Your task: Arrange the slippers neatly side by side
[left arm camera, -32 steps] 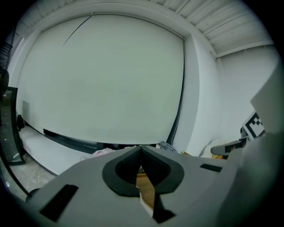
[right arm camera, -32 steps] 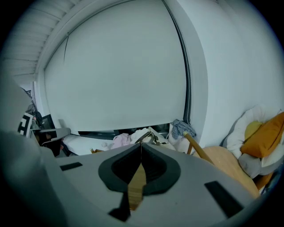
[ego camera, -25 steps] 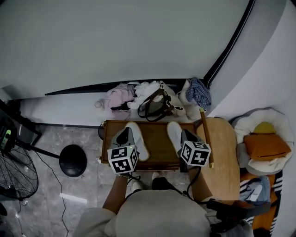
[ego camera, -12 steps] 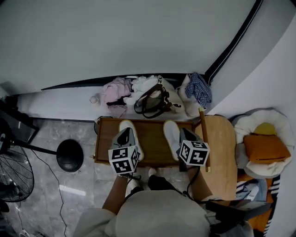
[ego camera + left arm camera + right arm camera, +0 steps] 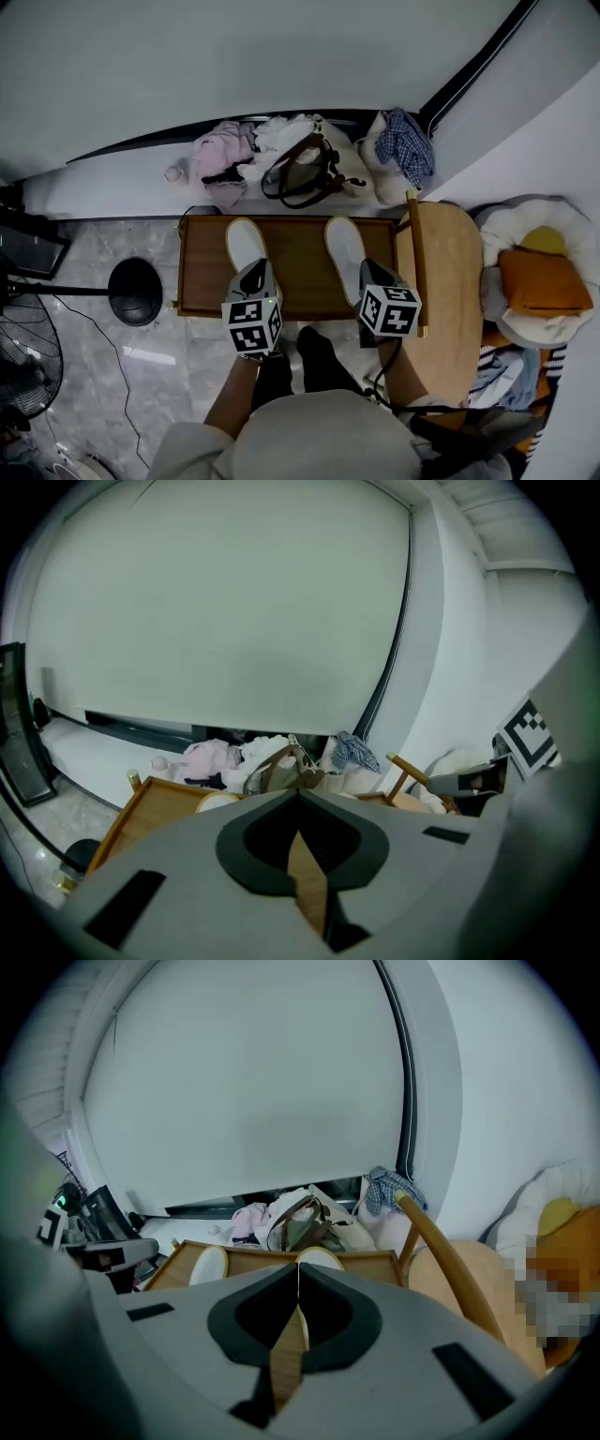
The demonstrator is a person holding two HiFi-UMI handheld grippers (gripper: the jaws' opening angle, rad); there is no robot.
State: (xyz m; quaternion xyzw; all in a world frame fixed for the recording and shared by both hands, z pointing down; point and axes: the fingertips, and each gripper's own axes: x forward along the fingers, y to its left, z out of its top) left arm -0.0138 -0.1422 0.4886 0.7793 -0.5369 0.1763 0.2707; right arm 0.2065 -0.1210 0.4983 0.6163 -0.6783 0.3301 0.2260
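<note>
Left slipper (image 5: 244, 242) and right slipper (image 5: 344, 246) lay well apart on tray (image 5: 294, 272). Left gripper (image 5: 255, 270) and right gripper (image 5: 372, 272) were near their heels, jaws together, nothing held.

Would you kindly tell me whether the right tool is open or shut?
Shut: the right gripper view shows the jaws of the right tool meeting at their tips, nothing held between them.

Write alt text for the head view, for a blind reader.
Seen from above, two white slippers lie apart on a wooden tray. A person holds the left gripper and right gripper by their near ends; clothes and a bag lie behind.
</note>
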